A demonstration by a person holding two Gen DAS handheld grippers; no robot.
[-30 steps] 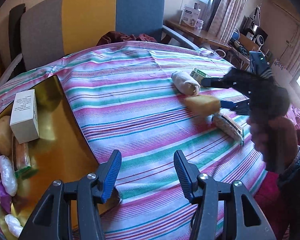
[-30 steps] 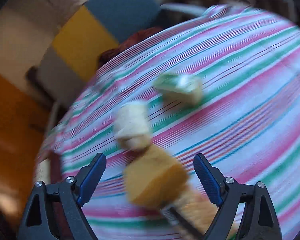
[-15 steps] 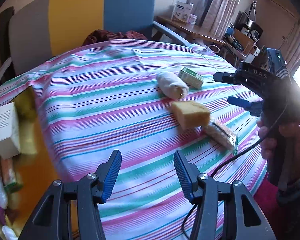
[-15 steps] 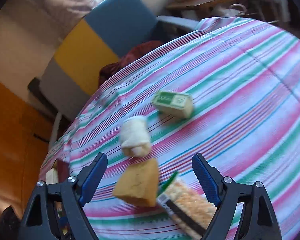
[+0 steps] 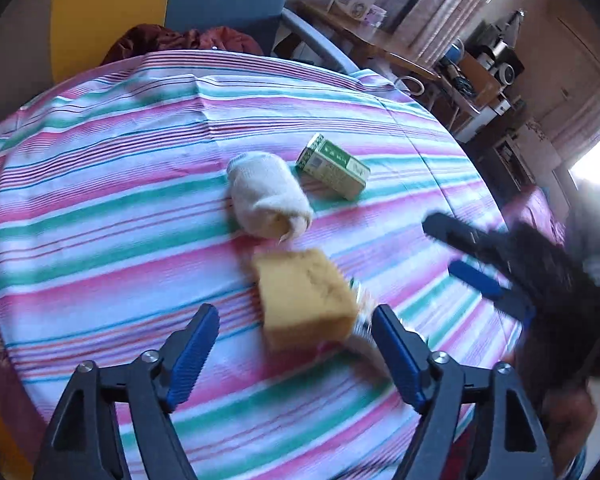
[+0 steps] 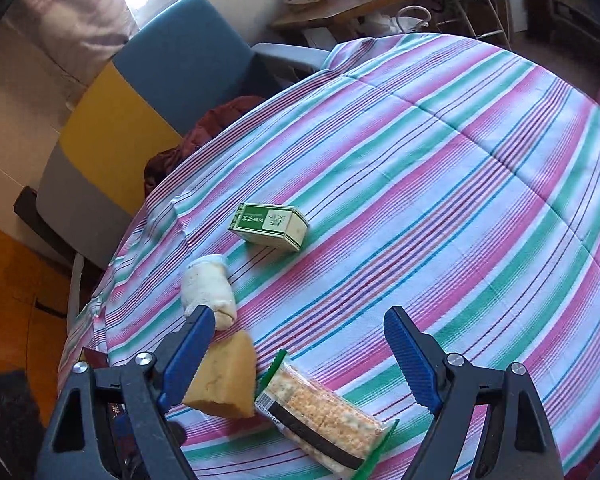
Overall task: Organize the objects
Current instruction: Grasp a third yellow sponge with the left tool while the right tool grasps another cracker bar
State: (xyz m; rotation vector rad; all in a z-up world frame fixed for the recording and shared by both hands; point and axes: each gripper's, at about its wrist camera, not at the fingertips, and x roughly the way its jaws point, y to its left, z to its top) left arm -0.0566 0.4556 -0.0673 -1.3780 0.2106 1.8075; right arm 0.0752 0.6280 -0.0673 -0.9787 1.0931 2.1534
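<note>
A yellow sponge (image 5: 304,300) lies on the striped tablecloth (image 5: 112,208), just ahead of my left gripper (image 5: 296,356). Its jaws are opening wide, level with the sponge's near end, and the pads do not touch it. Beyond the sponge lie a rolled white cloth (image 5: 266,200) and a green box (image 5: 334,168). A cracker pack (image 6: 324,412) lies below my right gripper (image 6: 300,360), which is open and holds nothing. In the right wrist view the sponge (image 6: 224,384) sits by the left finger, with the white roll (image 6: 208,292) and green box (image 6: 270,224) farther off. The right gripper (image 5: 472,256) hovers blurred at the right of the left wrist view.
A chair with a grey, yellow and blue back (image 6: 140,92) stands behind the table, with a dark red cloth (image 5: 180,40) on its seat. A wooden side table (image 6: 352,4) with boxes stands at the back. A hand (image 5: 568,412) holds the right gripper.
My left gripper swung right, away from the golden tray, to the sponge, and its jaws stand wider. The sponge went from between the right gripper's fingers to the cloth; the right gripper drew back.
</note>
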